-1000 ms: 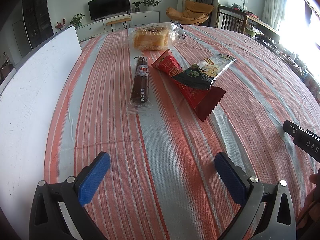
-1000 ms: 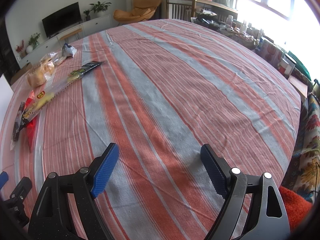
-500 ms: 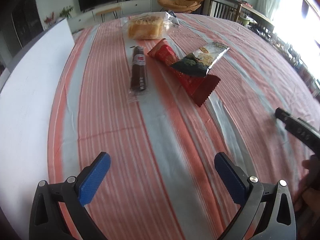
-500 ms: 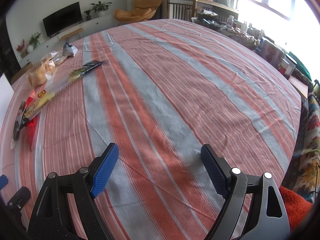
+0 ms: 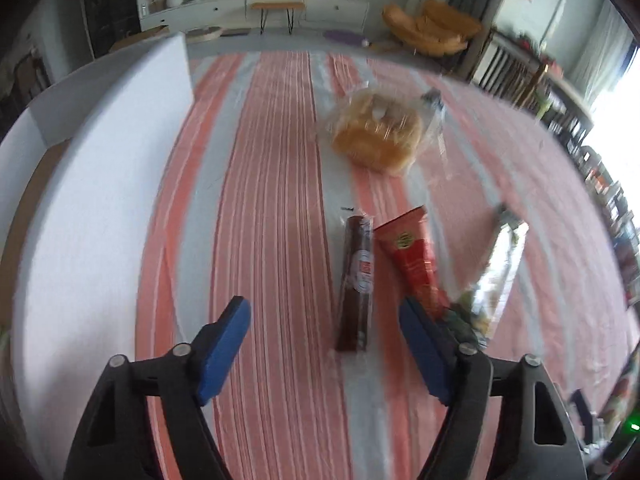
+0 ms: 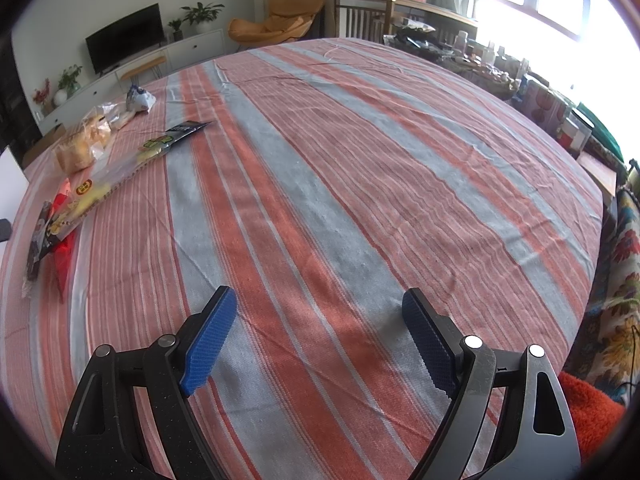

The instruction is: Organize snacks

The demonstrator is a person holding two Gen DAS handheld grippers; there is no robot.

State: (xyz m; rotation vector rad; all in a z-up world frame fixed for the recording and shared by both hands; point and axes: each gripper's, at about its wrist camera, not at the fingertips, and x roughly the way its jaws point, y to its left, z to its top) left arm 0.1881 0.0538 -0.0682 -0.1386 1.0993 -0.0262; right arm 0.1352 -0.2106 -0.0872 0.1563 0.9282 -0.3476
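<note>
My left gripper (image 5: 324,316) hovers over the striped tablecloth (image 5: 272,200), its jaws closing. The near end of a dark sausage stick (image 5: 356,280) in clear wrap lies between the blue pads, which do not touch it. A red packet (image 5: 412,260) lies just right of the stick, partly behind the right finger, with a clear and green bag (image 5: 496,272) across it. A bag of bread (image 5: 376,132) sits farther back. My right gripper (image 6: 320,304) stands open over bare cloth, far from the snacks: the bread (image 6: 82,146), green bag (image 6: 132,164), sausage stick (image 6: 38,248) and red packet (image 6: 64,256).
A white box wall (image 5: 100,200) runs along the table's left side. A small blue and white packet (image 6: 140,100) lies behind the bread. Cluttered shelves (image 6: 500,68) and a patterned seat (image 6: 616,272) border the table's right edge.
My left gripper has moved forward to the snacks, so the sausage stick now lies between its fingers, and its jaws have narrowed. The right gripper has not moved.
</note>
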